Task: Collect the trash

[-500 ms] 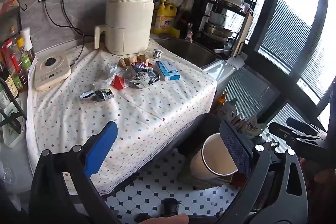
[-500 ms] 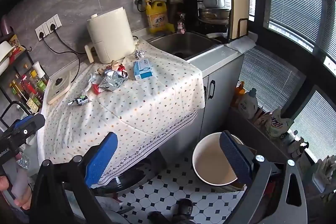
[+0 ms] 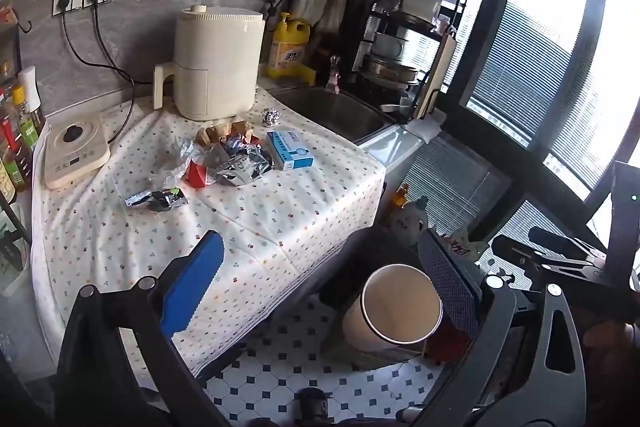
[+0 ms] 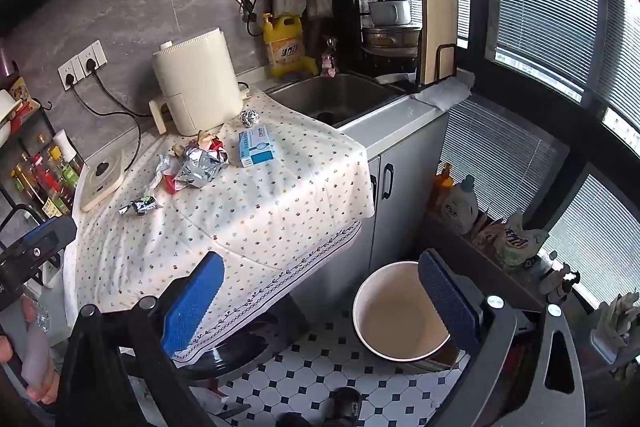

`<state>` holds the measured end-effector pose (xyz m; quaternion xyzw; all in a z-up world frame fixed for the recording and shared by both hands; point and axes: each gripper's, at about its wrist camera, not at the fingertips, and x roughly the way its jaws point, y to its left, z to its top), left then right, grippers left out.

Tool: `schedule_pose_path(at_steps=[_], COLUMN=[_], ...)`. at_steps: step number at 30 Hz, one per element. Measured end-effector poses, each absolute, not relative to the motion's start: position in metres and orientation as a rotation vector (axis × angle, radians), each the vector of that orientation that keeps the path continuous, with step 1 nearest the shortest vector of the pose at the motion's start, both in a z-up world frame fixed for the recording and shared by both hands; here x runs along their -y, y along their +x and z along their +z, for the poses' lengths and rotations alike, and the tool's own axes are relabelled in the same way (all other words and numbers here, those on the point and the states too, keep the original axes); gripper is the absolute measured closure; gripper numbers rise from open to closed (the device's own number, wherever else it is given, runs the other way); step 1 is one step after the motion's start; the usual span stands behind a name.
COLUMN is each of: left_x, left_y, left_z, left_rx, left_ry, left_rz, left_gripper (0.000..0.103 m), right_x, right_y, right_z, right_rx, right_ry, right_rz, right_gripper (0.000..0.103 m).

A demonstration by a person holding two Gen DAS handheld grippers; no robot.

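kitchen counter (image 3: 256, 227) with scattered trash, bin on floor, both claws idle

left claw (image 3: 320, 291): wide open, holding nothing, held above the near counter edge. right claw (image 4: 320, 303): wide open, holding nothing, held over the floor off the counter corner. trash lies on the spotted cloth (image 4: 260, 211) near the cream air fryer (image 3: 218, 63): crumpled silver wrapper (image 3: 240, 167) touching a red carton (image 3: 196, 175) and clear plastic (image 3: 176, 163); blue-and-white box (image 3: 290, 149) just beside the wrapper; foil ball (image 3: 270, 117) between the box and the fryer; small dark packet (image 3: 156, 199) apart, nearer the claws. round bin (image 4: 400, 315) stands on the tiled floor (image 4: 312, 367) below the counter corner, near the right claw's far finger. sink (image 4: 336, 99) is beyond the cloth; yellow jug (image 4: 284, 45) stands behind it.
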<state>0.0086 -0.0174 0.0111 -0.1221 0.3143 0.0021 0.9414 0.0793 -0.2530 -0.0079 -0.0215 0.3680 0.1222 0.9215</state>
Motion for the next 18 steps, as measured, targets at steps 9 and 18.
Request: schedule_pose_path(at_steps=[9,18], left_x=[0.025,0.028], left_y=[0.008,0.007], left_z=[0.017,0.021], left_rx=[-0.623,-0.618], left_ry=[-0.227,-0.191], left_rz=[0.02,0.057], left_gripper=[0.006,0.006], right_x=[0.254,0.254], right_y=[0.084,0.09], right_z=[-0.004,-0.007], right_rx=[-0.731,-0.743], right_ry=[-0.041,-0.028], right_rz=[0.267,0.287], right_gripper=[0.008,0.008])
